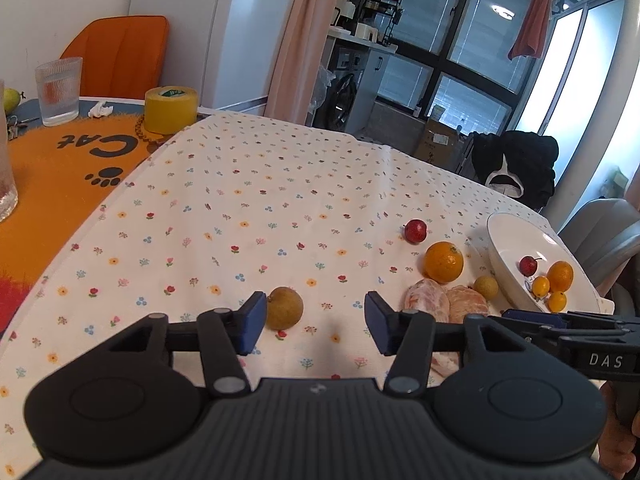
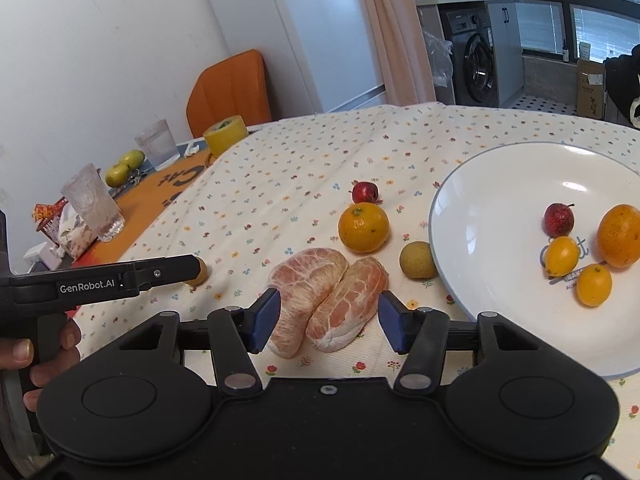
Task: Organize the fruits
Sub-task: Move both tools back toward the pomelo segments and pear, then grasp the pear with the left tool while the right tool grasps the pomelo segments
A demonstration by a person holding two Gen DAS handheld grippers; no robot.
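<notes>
A brown round fruit (image 1: pixel 284 307) lies on the floral cloth just ahead of my open left gripper (image 1: pixel 316 322), close to its left finger. Two peeled pomelo pieces (image 2: pixel 326 298) lie side by side between the blue pads of my open right gripper (image 2: pixel 328 320), not clamped. Beyond them sit an orange (image 2: pixel 363 227), a small red fruit (image 2: pixel 365 192) and a second brown fruit (image 2: pixel 418 260). The white plate (image 2: pixel 480 216) on the right holds a red fruit (image 2: pixel 558 218), an orange (image 2: pixel 619 235) and two kumquats (image 2: pixel 576 268).
At the far left, on an orange cat mat (image 1: pixel 60 168), stand a yellow tape roll (image 1: pixel 170 109) and ribbed glasses (image 1: pixel 59 92). Two green fruits (image 2: pixel 124 166) lie by the glasses. An orange chair (image 1: pixel 120 54) stands behind. The table edge runs close past the plate.
</notes>
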